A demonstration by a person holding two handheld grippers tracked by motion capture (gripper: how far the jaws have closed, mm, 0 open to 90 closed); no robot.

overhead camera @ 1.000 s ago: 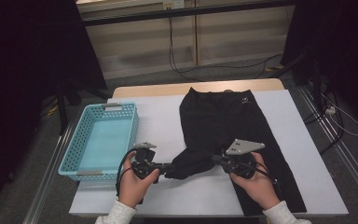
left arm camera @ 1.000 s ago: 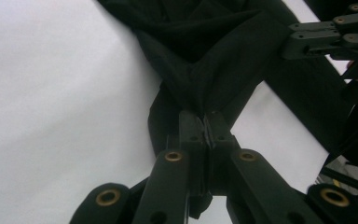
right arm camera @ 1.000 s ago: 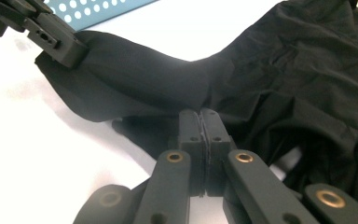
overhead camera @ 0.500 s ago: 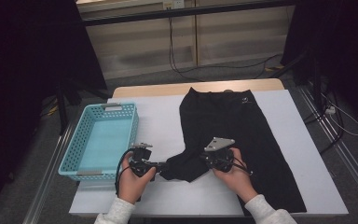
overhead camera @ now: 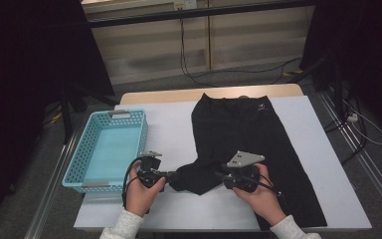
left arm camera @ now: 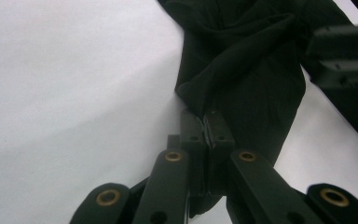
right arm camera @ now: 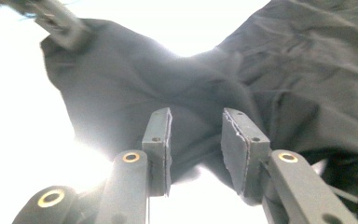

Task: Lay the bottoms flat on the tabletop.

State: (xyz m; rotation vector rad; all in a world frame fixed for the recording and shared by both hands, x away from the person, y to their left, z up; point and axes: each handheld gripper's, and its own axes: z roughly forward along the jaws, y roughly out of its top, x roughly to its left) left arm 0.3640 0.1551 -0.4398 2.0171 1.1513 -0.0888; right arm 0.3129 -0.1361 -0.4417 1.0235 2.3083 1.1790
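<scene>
While both grippers meet the black garment [overhead camera: 238, 134], a basket [overhead camera: 82, 154] sits left.

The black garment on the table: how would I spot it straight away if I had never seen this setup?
Find the white table. Right of the light blue basket lies the black garment, spread flat, its near corner bunched toward the person's hands. It is the one dark, soft thing there, pinched by the left gripper.

I saw a white-topped table [overhead camera: 169, 129] with a tan strip along its far edge. On it lay a light blue basket [overhead camera: 79, 164] at the left and black trousers [overhead camera: 248, 134] spread across the middle and right, one leg folded toward the near edge.
</scene>
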